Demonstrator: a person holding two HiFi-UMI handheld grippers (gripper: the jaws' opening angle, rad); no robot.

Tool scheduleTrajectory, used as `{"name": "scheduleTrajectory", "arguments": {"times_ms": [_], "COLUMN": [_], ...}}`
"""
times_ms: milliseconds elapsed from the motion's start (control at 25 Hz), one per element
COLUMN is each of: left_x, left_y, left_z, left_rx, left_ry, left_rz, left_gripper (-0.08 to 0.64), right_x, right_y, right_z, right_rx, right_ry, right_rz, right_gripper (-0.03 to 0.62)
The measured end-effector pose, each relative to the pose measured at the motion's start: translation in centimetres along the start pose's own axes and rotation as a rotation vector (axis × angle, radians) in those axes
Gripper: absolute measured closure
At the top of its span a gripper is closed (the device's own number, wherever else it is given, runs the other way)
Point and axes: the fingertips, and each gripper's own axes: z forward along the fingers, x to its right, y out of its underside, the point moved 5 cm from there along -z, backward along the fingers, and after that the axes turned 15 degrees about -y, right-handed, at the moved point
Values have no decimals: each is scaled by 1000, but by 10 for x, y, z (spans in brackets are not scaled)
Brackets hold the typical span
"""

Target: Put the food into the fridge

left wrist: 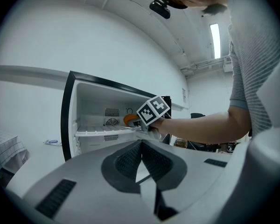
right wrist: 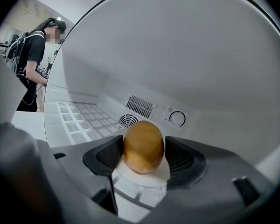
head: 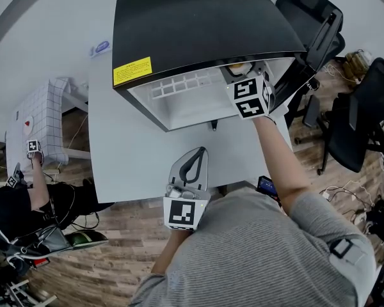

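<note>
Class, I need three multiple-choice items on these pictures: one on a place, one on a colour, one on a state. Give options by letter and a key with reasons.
1. Where does the right gripper reach?
A. Into the open fridge
B. Down to the floor
C. Over a chair

2. What colour is the food item between the right gripper's jaws?
A. Green
B. Yellow-brown
C. Red

3. How do the left gripper's jaws stand?
A. Together, with nothing between them
B. Closed on a food item
C. Wide apart

Key:
1 A: the right gripper view shows the fridge's white inner walls and wire shelf all round it.
2 B: that view shows a rounded yellow-brown item pressed between the pads.
3 A: the left gripper view shows the jaws meeting, with nothing in them.
</note>
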Motion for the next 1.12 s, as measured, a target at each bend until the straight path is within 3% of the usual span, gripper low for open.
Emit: {"name": "scheduleTrajectory", "arguments": {"times_ms": [600,1120], "left_x": [2,8], "left_y": [1,-1], "left_z": [-5,-12], "left_rx": [-5,10], "left_ry": [5,8], "left_rz": [10,12], "left_gripper": [549,549], "right_x": [-3,-14], "right_y": [-8,-11], "right_z": [-12,-25], "right_rx": [42,69], "right_ry": [-7,-50], "right_rz": [15,30], "right_gripper": [307,220]}}
